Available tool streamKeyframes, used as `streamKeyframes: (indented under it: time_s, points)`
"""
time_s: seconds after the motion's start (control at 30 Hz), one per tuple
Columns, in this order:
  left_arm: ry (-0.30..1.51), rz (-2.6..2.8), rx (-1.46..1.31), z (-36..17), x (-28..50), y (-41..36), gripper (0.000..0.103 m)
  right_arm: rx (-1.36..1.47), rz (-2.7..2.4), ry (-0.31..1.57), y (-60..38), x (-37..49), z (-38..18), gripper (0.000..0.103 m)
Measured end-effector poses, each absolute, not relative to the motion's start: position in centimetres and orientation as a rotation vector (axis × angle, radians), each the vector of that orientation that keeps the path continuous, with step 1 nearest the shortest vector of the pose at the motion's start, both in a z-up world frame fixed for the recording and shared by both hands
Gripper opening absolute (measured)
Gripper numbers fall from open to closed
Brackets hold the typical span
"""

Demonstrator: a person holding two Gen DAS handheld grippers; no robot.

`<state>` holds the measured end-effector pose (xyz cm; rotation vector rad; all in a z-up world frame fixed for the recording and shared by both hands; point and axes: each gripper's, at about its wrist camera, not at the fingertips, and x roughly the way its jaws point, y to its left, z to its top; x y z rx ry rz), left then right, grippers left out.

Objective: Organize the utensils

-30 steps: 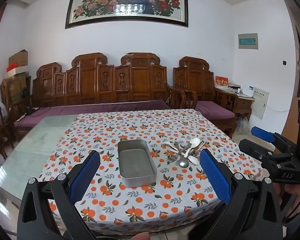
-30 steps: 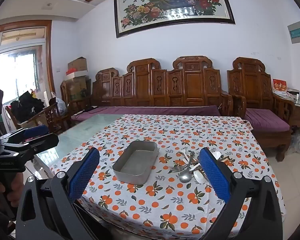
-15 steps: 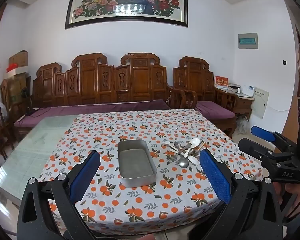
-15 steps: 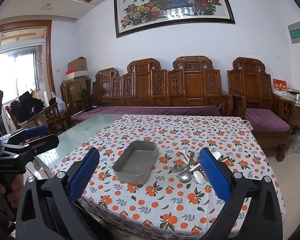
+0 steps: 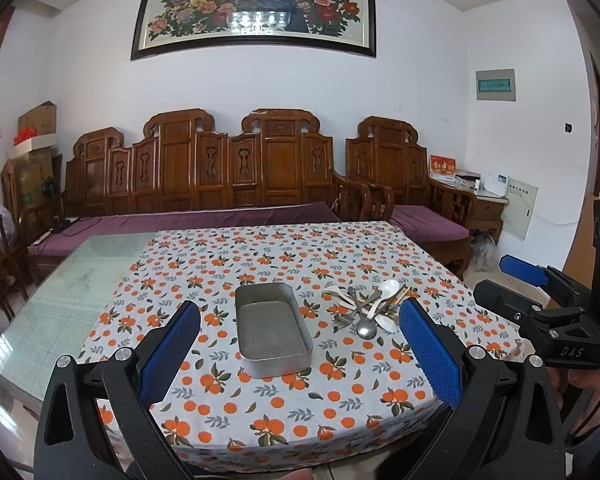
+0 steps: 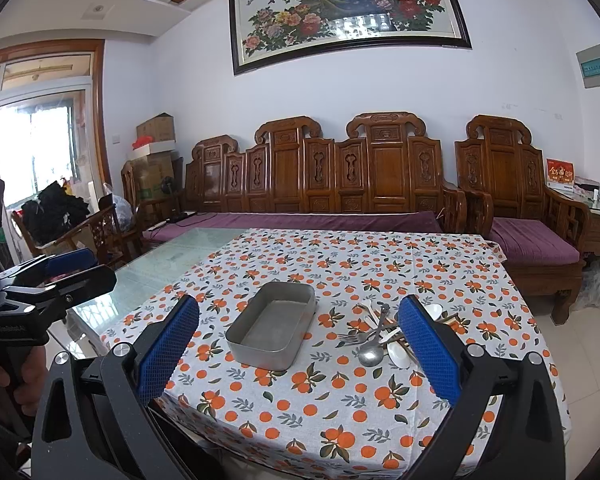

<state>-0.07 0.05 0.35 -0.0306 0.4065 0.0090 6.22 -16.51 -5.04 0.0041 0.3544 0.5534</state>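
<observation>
An empty grey metal tray (image 5: 273, 328) sits on the orange-patterned tablecloth (image 5: 284, 400); it also shows in the right wrist view (image 6: 274, 328). To its right lies a pile of utensils (image 5: 370, 308): metal spoon, fork, white spoons and chopsticks, also in the right wrist view (image 6: 384, 336). My left gripper (image 5: 300, 350) is open and empty, held back from the table's near edge. My right gripper (image 6: 299, 348) is open and empty, also short of the table. Each gripper appears at the side of the other's view.
The cloth covers the right part of a glass-topped table (image 5: 60, 300). A carved wooden sofa with purple cushions (image 5: 204, 216) stands behind it. A wooden armchair (image 6: 536, 236) and side cabinet are at the right, and a chair (image 6: 104, 236) at the left.
</observation>
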Motion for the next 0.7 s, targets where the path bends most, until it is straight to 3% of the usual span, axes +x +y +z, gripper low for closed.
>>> streamKeyframes:
  time_s: [0.7]
  points:
    - [0.384,0.008,-0.013,1.3,-0.6,-0.5,0.096,0.003,0.554,0.352,-16.5,6.3,-5.3,0.100]
